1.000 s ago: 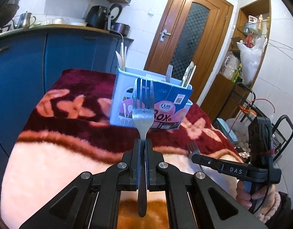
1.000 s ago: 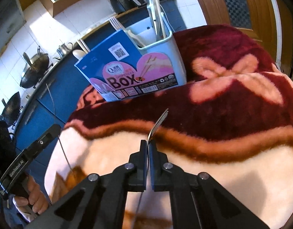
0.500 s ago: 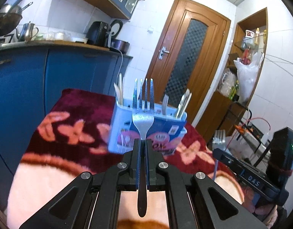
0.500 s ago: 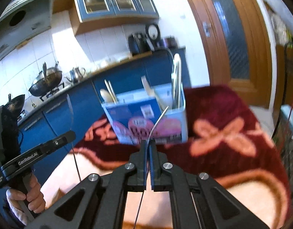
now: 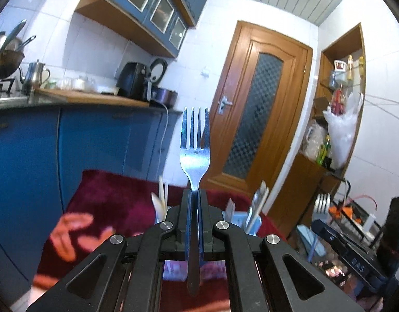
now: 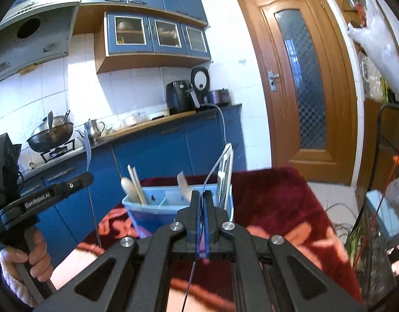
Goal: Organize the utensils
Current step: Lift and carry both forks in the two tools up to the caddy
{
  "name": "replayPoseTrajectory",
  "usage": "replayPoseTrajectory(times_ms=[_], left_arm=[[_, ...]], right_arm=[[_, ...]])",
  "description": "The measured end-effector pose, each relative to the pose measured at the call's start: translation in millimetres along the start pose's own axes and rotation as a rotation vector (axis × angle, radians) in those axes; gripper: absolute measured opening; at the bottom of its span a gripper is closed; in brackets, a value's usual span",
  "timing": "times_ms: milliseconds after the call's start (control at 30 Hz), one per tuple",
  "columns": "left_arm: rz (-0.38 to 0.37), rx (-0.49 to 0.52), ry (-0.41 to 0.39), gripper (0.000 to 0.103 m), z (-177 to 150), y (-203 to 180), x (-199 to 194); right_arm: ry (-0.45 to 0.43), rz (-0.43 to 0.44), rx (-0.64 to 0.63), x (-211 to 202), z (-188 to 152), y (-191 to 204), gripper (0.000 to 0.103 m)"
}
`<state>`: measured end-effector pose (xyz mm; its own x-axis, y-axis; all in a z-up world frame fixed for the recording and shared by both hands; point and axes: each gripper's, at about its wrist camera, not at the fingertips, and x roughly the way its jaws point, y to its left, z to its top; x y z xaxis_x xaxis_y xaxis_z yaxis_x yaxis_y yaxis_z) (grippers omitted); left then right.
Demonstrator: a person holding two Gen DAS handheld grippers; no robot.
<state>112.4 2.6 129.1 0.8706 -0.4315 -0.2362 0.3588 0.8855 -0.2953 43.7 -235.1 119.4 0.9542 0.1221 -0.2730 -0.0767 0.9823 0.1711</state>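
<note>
My left tongs (image 5: 195, 197) are clamped on a fork (image 5: 195, 145) by its neck; the fork stands upright, tines up at twelve o'clock, with its handle running back between the arms toward six. From this wrist the blue utensil box (image 5: 252, 225) is mostly hidden behind the tongs. Only its rim shows at about four o'clock of the tips, with pale chopsticks (image 5: 163, 195) poking up at nine o'clock of the tips and flat cutlery handles (image 5: 260, 195) at three. The box sits on a surface covered by a dark red flowered blanket (image 5: 108, 197).

My right tongs (image 6: 201, 200) are pressed together on a second fork (image 6: 212, 171), seen edge-on as a thin curved sliver rising toward one o'clock; its thin handle trails down between the arms toward six. In the left wrist view its tines (image 5: 322, 202) show at four o'clock, above the right gripper's body. Just beyond the right tongs the box (image 6: 152, 205) shows its open compartments: a wooden spoon (image 6: 130, 186) and chopsticks (image 6: 137, 184) stand in the end at ten o'clock, another spoon (image 6: 183, 182) leans in the middle, and white-handled pieces (image 6: 225, 171) stand at one o'clock. The left gripper (image 6: 47, 197) appears at nine o'clock of this view, held by a hand (image 6: 30, 249).
</note>
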Motion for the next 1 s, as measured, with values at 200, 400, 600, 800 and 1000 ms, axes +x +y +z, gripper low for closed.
replayPoseTrajectory(times_ms=[200, 400, 600, 800, 1000], left_arm=[[0.017, -0.004, -0.065, 0.004, 18, -2, 18], [0.05, -0.003, -0.115, 0.004, 23, -1, 38], [0.109, -0.032, -0.123, 0.004, 14, 12, 63], [0.109, -0.032, -0.117, 0.004, -2, 15, 73], [0.103, -0.006, -0.118, 0.004, -9, 13, 77]], right_arm=[[-0.045, -0.035, -0.044, 8, 14, 2, 0.003], [-0.06, -0.045, -0.038, 17, 15, -1, 0.003], [-0.065, -0.064, -0.039, 26, 15, -3, 0.003], [-0.09, -0.099, -0.038, 41, 25, -8, 0.004], [-0.097, -0.121, -0.036, 57, 28, -10, 0.004]])
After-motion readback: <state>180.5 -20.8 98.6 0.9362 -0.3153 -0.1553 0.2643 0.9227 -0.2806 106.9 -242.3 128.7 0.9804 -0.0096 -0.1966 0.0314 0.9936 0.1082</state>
